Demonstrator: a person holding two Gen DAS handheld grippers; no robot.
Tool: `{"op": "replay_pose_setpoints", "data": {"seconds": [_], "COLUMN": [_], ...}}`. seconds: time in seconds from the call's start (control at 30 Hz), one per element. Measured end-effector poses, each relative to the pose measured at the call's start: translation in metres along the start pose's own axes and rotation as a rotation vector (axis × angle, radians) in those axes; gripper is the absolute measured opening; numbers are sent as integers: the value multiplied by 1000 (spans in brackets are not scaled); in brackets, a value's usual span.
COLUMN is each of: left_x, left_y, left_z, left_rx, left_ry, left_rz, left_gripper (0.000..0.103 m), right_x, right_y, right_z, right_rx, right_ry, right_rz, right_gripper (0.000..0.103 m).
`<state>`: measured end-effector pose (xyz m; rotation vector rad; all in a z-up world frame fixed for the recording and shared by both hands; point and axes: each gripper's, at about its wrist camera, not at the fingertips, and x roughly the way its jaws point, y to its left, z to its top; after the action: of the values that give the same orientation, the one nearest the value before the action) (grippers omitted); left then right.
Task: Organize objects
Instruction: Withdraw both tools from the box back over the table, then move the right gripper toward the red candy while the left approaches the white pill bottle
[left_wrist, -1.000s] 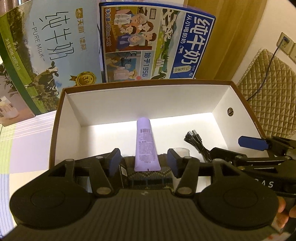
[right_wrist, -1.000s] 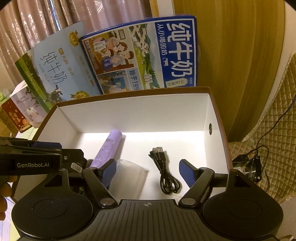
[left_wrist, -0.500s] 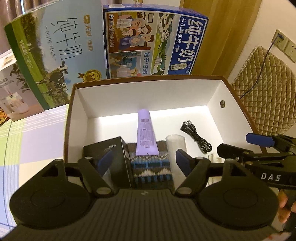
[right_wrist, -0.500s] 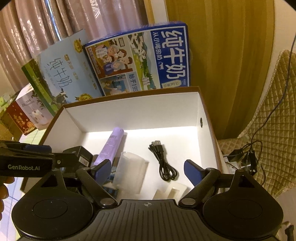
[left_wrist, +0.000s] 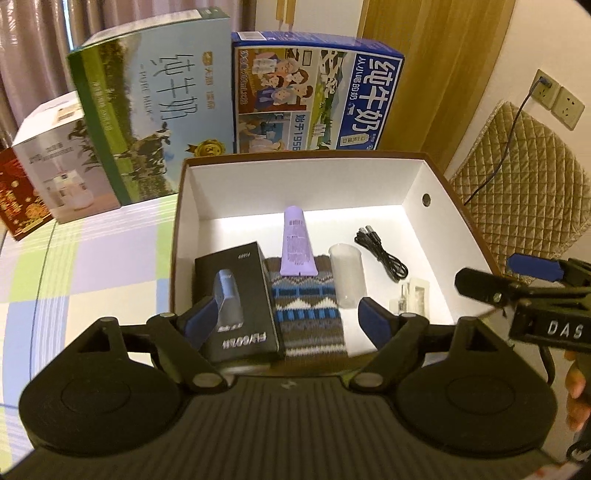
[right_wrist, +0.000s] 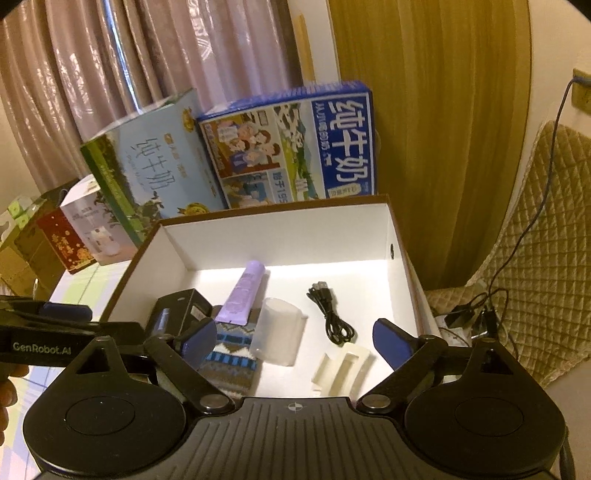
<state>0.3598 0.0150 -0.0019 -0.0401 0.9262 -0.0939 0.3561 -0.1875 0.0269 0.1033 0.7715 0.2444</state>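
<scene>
Both tools hang spread wide and empty over the near edge of the box (left_wrist: 413, 177): the left tool (left_wrist: 286, 321) above the black carton (left_wrist: 236, 306) and knitted sock (left_wrist: 306, 310), the right tool (right_wrist: 295, 339) above the clear cup (right_wrist: 277, 336) and white clip (right_wrist: 343, 369). Inside, a purple tube (left_wrist: 297, 243) rests with its end on the sock, the cup just beside it, and a coiled cable (left_wrist: 382, 251) lies apart toward the right wall. Two milk cartons (left_wrist: 314, 99) stand behind the box on the bench (left_wrist: 92, 258).

The box (left_wrist: 413, 195) is white inside with a brown rim. In it: a lilac tube (left_wrist: 297, 247), black carton (left_wrist: 240, 306), black cable (left_wrist: 384, 254), and a brown, blue and white zigzag knit (left_wrist: 310, 317). The counter (left_wrist: 92, 266) is pastel-checked.
</scene>
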Motion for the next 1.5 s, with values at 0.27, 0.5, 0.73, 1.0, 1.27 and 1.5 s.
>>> {"op": "replay_pose_setpoints", "data": {"seconds": [0.27,0.5,0.73,1.0,1.27,1.5], "left_x": [-42,-70,-90,-106,-115,-117], "left_y": [5,10,6,4,4,7], "left_z": [-38,-71,-94,-111,-129,-144], "left_rx": [-32,-58,-71,-85,-101,-118], "left_ry": [-18,-8,-2,-3,9,28], "left_rz": [3,1,-8,-6,8,28], "left_gripper": [84,84,84,84,84,84], "right_x": [-37,-61,-80,-92,-96,-94], "right_y": [13,23,30,35,40,46], "right_z": [-23,-43,-60,-78,-100,-116], "right_rx": [14,24,19,12,10,2], "right_ry": [-9,1,1,21,61,99], "right_rz": [15,32,45,59,75,90], "right_gripper": [92,93,93,93,93,93]}}
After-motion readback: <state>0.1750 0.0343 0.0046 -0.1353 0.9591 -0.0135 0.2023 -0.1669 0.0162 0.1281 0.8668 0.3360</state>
